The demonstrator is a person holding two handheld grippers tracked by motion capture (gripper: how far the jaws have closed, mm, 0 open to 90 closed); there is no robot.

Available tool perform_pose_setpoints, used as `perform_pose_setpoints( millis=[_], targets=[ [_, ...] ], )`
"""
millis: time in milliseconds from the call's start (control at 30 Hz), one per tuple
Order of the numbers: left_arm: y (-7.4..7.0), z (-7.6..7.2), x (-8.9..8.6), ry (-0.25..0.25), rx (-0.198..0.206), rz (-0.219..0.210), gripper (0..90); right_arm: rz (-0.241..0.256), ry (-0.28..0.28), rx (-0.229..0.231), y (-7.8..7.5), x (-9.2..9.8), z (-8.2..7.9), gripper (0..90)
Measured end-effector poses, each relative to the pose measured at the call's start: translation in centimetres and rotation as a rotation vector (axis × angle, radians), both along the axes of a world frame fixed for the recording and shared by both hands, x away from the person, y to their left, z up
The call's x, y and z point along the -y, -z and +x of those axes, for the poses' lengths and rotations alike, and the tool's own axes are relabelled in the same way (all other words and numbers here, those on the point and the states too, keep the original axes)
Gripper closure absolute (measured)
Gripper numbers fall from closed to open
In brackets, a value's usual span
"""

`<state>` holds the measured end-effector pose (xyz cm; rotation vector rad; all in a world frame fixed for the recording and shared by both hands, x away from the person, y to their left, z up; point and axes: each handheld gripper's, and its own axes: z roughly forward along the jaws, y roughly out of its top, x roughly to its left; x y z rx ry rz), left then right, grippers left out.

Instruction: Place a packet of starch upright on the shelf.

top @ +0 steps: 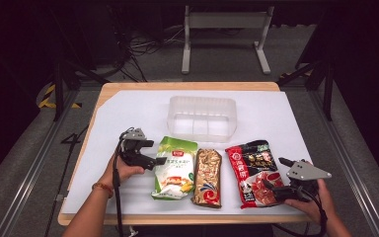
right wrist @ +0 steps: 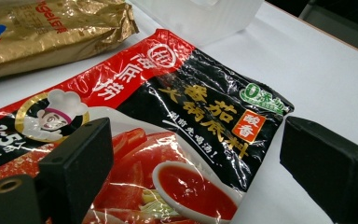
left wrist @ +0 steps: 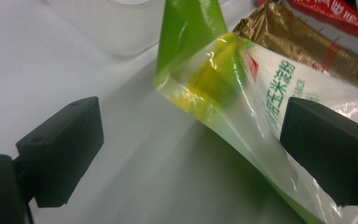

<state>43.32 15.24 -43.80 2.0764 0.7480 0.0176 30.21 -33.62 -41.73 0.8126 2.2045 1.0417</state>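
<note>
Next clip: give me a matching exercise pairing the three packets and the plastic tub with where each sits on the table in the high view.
Things:
1. green packet
2. gold packet
3. red and black packet
4. clear plastic tub

Places:
A. middle of the row of three
B. behind the row, farther from the person
C. next to the left hand-held gripper, its edge between the open jaws
D. right end of the row, by the right hand-held gripper

Pairs: 1-C, 2-A, 3-D, 4-B

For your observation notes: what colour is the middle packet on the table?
Gold, with a red and blue swirl at its near end; the middle packet shows best in the high view.
</note>
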Motion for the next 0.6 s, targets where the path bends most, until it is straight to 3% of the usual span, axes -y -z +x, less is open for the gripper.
perform_pose_setpoints(
  millis=[133,233,533,600],
  targets=[
    [0.1,0.2,1.1,0.017,-0.005,-0.003,6.8,-0.004,-0.005,-0.005,0.1,-0.1,0.1,10.2],
    [1.0,0.6,1.7,0.05,-0.061,-0.022,7.1,-0.004,-0.009,-0.007,0.1,-0.2,0.0,10.2],
    [1.3,0.3,2.0,0.116,-0.103,-0.073,16.9,-0.027,-0.014,-0.011,0.3,-0.4,0.0,10.2],
    [1.5,0.2,2.1,0.135,-0.134,-0.084,18.5,-0.025,-0.017,-0.013,0.3,-0.4,0.1,10.2]
  ],
)
